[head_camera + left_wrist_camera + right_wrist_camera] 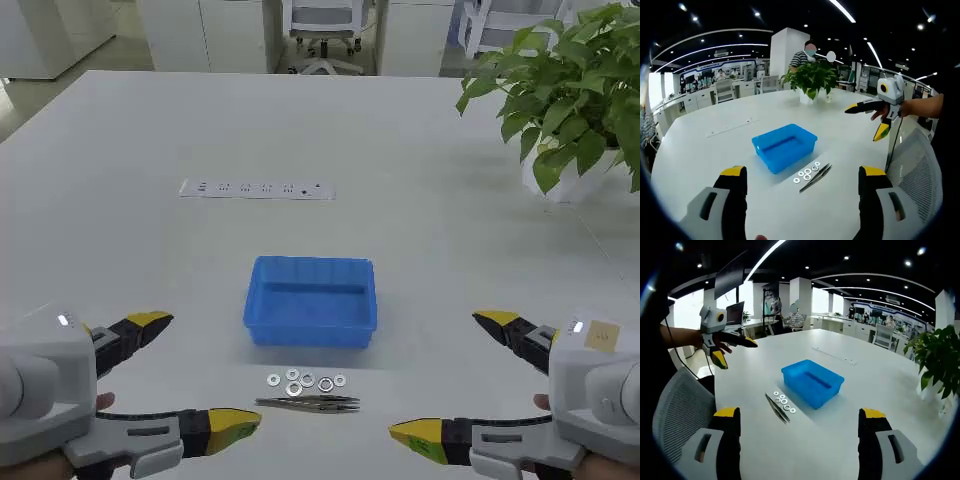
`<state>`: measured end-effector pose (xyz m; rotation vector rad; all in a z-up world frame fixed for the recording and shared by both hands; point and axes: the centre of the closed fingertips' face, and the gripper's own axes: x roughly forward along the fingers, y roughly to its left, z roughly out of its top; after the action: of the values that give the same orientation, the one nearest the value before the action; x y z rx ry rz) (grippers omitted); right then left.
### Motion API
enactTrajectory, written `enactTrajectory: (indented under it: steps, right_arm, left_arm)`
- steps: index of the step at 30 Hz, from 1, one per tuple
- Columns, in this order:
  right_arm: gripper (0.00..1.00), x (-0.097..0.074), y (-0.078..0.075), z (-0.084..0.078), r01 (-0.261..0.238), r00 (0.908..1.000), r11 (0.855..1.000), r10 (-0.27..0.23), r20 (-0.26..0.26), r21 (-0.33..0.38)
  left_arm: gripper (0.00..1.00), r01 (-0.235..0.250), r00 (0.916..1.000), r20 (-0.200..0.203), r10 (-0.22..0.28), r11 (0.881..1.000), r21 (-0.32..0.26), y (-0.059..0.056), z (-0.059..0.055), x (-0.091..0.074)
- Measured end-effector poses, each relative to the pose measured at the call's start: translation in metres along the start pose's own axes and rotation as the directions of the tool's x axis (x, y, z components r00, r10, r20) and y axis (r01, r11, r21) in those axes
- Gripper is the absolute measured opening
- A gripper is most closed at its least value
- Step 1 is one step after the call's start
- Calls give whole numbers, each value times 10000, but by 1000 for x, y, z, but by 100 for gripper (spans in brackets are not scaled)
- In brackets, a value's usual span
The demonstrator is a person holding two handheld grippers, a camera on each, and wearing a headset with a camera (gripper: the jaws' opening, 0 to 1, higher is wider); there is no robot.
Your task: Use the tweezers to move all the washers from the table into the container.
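Observation:
Several small metal washers point(306, 381) lie in a cluster on the white table, just in front of the blue container point(311, 300). Steel tweezers point(308, 403) rest flat right below them. The same washers point(806, 173) and tweezers point(815, 177) appear in the left gripper view beside the container point(784, 145), and the washers point(783, 401), tweezers point(776, 407) and container point(812, 381) in the right gripper view. My left gripper point(188, 372) hovers open at the lower left, well apart from them. My right gripper point(458, 378) hovers open at the lower right. Both are empty.
A white power strip point(257, 189) lies farther back on the table. A potted green plant point(575, 110) stands at the far right. Office chairs point(325, 28) stand beyond the far edge. A mesh chair back point(677, 410) is close on the near side.

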<state>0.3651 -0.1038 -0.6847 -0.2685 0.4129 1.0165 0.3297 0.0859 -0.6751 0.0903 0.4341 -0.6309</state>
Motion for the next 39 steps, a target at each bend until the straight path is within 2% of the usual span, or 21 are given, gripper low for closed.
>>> enactTrajectory:
  steps: [39]
  right_arm:
    - [98,-2,-3,3,38,9999,9997,-35,105,-242]
  left_arm:
    - [97,73,10000,6,-73,9996,259,2,4,1]
